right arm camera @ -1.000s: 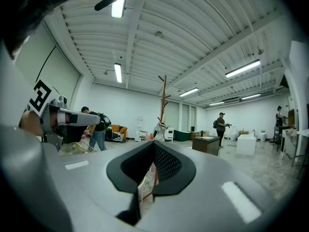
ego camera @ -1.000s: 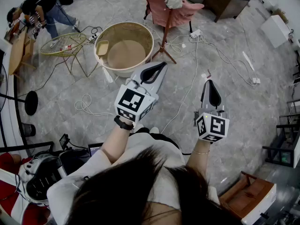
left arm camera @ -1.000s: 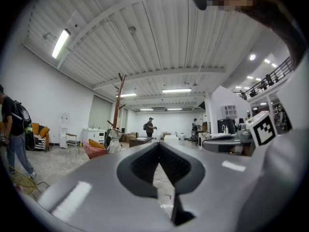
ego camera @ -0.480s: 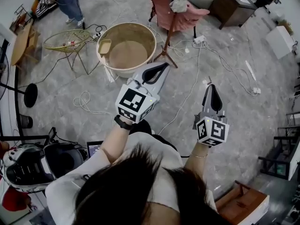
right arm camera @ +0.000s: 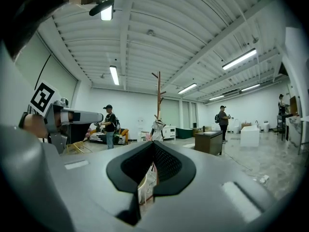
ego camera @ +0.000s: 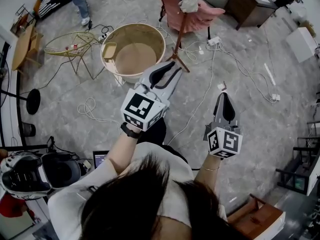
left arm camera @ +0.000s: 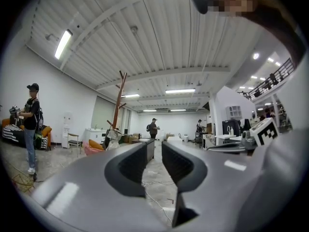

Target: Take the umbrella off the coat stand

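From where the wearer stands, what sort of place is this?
Probably a large open studio or workshop hall: high ribbed ceiling with strip lights, loose cables on the stone floor, and a lone coat stand.

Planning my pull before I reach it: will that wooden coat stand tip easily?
Probably tippy: the coat stand is a tall thin pole on short splayed legs. The pale bundle hanging near its top likely makes it top-heavy.

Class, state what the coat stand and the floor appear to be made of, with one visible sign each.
Coat stand: probably wood, reddish-brown finish; slim pole with angled pegs.
Floor: likely stone or tile, smooth; grey marbled mottling.
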### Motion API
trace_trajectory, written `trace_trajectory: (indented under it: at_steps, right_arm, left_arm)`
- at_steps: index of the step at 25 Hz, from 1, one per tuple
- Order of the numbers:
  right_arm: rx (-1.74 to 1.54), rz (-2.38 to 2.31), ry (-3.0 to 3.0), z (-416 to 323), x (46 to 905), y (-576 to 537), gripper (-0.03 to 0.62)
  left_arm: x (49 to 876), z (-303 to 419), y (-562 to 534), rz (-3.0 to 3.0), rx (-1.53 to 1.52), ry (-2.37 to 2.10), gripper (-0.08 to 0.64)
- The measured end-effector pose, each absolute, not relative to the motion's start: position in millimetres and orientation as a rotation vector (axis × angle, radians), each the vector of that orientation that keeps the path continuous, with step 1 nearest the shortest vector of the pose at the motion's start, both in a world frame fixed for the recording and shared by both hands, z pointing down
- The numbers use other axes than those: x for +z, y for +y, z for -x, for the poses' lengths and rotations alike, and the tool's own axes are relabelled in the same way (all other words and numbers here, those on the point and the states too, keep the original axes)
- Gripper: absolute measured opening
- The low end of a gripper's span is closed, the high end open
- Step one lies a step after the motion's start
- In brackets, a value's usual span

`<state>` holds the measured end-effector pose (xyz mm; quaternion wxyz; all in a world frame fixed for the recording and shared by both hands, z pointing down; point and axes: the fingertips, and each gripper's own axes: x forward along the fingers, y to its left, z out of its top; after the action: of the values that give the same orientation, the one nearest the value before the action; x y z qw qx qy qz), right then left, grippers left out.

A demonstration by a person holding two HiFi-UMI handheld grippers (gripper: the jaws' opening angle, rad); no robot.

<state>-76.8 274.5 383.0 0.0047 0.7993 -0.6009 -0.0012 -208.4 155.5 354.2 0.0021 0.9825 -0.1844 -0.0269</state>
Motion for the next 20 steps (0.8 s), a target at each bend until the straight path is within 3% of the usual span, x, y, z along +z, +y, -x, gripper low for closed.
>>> trace_trajectory:
  at_steps: [5, 8, 11, 20]
  right_arm:
    - [0.018, -2.517, -1.867, 54.7, 390.5, 249.0, 0.003]
    - [0.021, -2.521, -1.854, 37.1, 392.1, 226.6, 0.003]
    - [0.026, -2.52, -1.843, 15.9, 391.3, 197.0, 0.003]
    - [0.041, -2.514, -1.821, -36.5, 384.4, 106.4, 0.003]
  left_arm:
    - [370.3, 181.2, 126.6, -3.069, -0.03, -0.541, 0.168]
    - [374.6, 163.2, 100.3, -3.06, -0.028, -0.536, 0.174]
    - [374.9, 142.2, 64.2, -3.04, -0.032, -0.546, 0.257]
    - [376.3, 88.7, -33.8, -3.012, -0.006, -0.548, 0.305]
